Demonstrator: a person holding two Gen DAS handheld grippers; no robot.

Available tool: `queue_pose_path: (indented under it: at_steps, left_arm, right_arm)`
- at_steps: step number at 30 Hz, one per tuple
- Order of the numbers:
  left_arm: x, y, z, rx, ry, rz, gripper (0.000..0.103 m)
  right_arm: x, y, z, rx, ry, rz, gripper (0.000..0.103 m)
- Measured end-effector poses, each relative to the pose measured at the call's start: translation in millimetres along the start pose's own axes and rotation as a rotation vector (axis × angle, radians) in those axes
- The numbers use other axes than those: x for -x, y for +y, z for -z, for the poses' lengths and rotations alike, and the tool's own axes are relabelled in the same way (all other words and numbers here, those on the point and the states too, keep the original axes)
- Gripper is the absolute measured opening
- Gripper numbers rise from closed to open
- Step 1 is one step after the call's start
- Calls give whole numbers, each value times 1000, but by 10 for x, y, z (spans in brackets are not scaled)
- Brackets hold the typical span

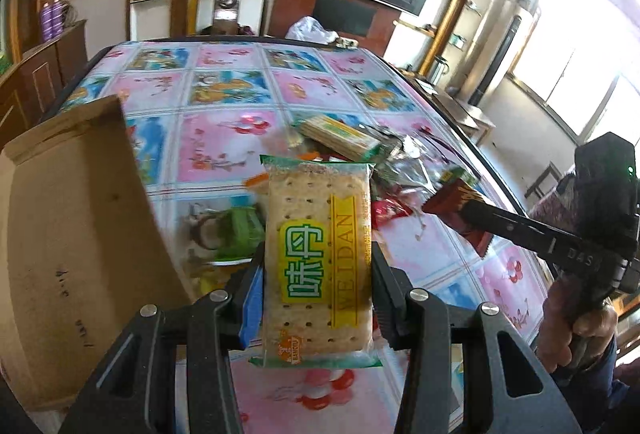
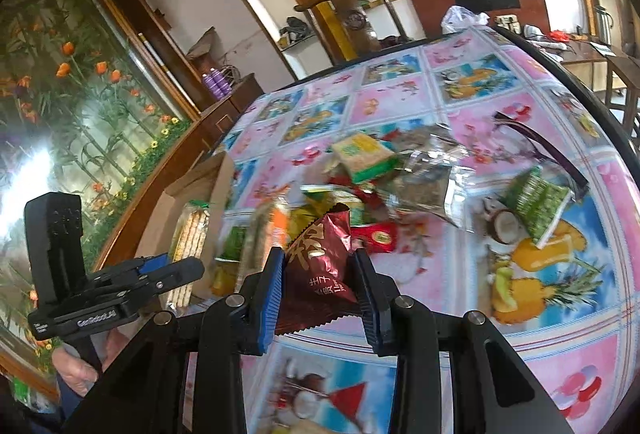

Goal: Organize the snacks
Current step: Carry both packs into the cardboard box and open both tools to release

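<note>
Mid-sort, judged; left gripper [image 1: 318, 270] clamped on cracker pack [image 1: 318, 266], held above table [image 1: 224, 138] beside box [image 1: 80, 234] at left edge; right gripper [image 2: 320, 298] pinched on red packet [image 2: 320, 270]; next, probably: lowered into box, released.

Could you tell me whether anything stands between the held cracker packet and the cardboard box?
Nothing visible does: the green-edged cracker packet in the left gripper sits just right of the brown cardboard box, only air between.
</note>
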State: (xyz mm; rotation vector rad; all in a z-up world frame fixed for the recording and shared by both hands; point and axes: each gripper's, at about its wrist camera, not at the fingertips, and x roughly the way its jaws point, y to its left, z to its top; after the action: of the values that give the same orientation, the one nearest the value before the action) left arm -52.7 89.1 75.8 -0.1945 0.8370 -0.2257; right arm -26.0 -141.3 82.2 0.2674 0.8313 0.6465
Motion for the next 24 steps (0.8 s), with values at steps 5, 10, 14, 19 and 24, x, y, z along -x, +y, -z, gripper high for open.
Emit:
queue_pose_path:
  at_steps: [5,10,14,19,24]
  left_arm:
    - [188,308,-28,54,-41,-36,45]
    - [370,693,-36,111,-68,-86,45]
    - [507,1030,-55,154,-80,-131,45]
    - [582,1450,-140,204,-73,-189,45]
    - [526,1838,-278,236,-33,-257,45]
  right_arm:
    - [-138,258,-98,32,29,-38,37]
    - [-346,608,-200,80,70,-86,38]
    - [-580,903,-276,112,107,-117,38]
    - [-972,1284,-395,146,158,-146,38]
    - [-1433,1575,-532,153,202,-156,38]
